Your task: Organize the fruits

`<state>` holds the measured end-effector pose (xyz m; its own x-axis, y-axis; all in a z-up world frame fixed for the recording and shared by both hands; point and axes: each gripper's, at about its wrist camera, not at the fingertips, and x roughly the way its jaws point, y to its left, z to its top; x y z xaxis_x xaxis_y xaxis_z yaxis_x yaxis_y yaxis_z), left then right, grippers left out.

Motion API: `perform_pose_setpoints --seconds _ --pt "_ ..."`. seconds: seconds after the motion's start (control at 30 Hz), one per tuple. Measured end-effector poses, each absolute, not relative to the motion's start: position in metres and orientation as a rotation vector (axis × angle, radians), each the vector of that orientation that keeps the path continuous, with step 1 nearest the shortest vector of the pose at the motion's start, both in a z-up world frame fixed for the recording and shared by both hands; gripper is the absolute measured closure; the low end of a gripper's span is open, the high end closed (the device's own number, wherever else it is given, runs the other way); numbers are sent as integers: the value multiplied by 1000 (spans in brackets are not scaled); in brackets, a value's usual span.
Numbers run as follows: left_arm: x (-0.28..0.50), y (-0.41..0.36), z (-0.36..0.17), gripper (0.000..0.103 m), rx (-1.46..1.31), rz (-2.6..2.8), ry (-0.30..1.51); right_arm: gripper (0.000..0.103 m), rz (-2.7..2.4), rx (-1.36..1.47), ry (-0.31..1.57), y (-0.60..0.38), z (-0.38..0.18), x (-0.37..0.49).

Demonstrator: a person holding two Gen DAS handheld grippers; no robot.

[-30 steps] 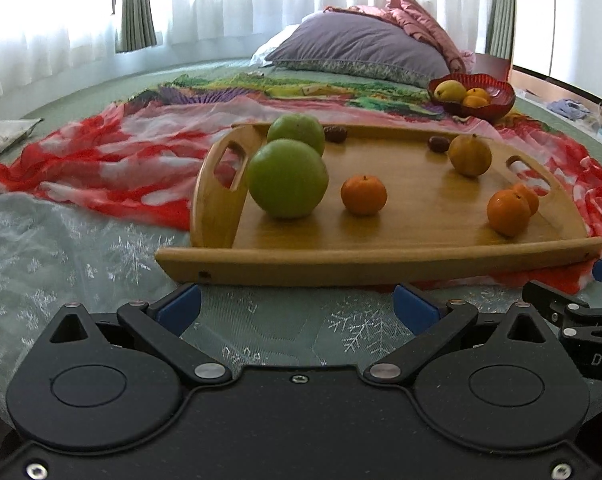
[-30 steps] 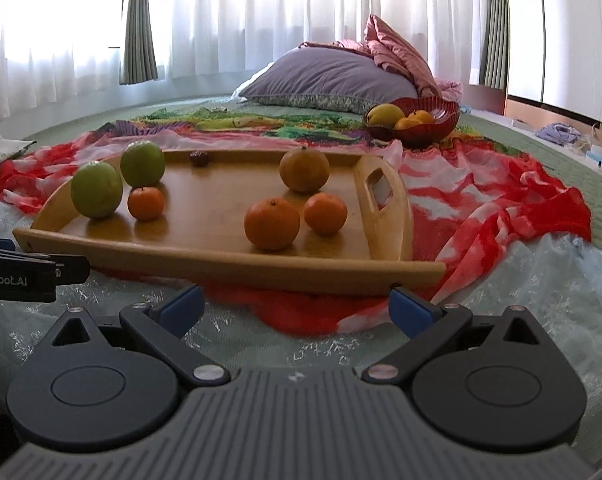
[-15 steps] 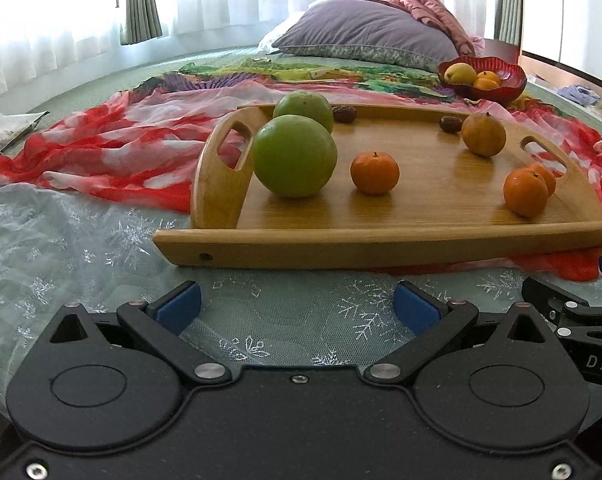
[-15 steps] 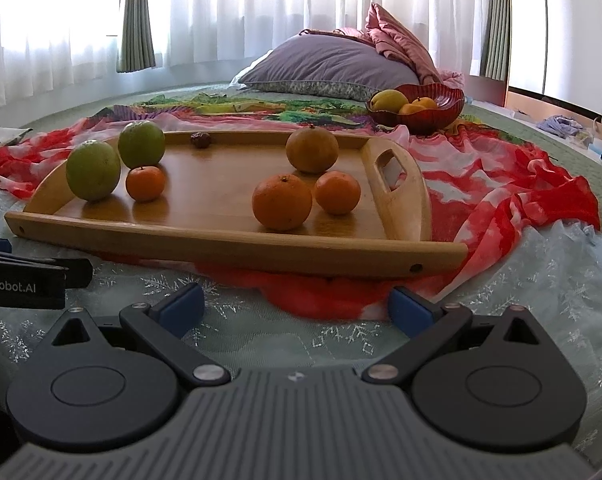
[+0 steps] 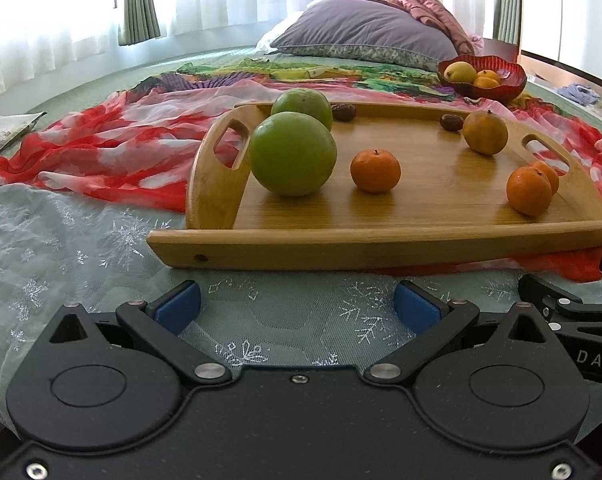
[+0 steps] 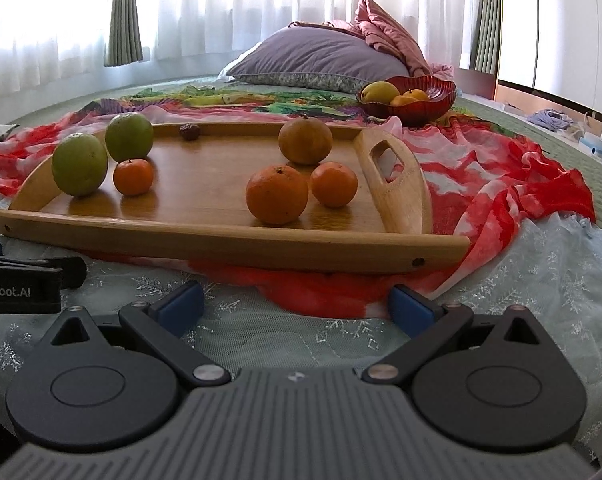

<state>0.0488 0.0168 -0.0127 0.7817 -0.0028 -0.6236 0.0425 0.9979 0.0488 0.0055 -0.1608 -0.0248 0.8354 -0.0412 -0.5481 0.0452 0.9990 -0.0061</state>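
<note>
You are working on a bed spread with a pale snowflake-patterned cover (image 5: 101, 248), white curtains behind. Your left gripper (image 5: 297, 306) hangs just above that cover with its blue-tipped fingers spread wide and nothing between them; your right gripper (image 6: 297, 304) is likewise released and empty, close beside it. Directly ahead of both lies the wooden tray (image 5: 381, 246), resting partly on a red-and-white scarf (image 5: 113, 148). On the tray: two green fruits (image 5: 293, 154) near its left handle, a small orange (image 5: 375, 171) beside them, three more oranges (image 6: 277, 194) grouped near the right handle, and two dark dates at the far rim. Beyond, a red bowl (image 6: 421, 110) holds yellow and orange fruit, near a purple pillow (image 6: 321, 58).
</note>
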Motion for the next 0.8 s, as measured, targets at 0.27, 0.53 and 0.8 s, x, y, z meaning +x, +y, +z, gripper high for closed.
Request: perform_pose_setpoints --seconds 0.27,0.53,0.8 --pt "51 17 -14 0 55 -19 685 0 -54 -17 588 -156 -26 7" --pt "54 18 -14 0 54 -20 688 0 -53 -9 611 -157 -24 11" --pt "56 19 -14 0 47 -19 707 0 -55 -12 610 -157 -25 11"
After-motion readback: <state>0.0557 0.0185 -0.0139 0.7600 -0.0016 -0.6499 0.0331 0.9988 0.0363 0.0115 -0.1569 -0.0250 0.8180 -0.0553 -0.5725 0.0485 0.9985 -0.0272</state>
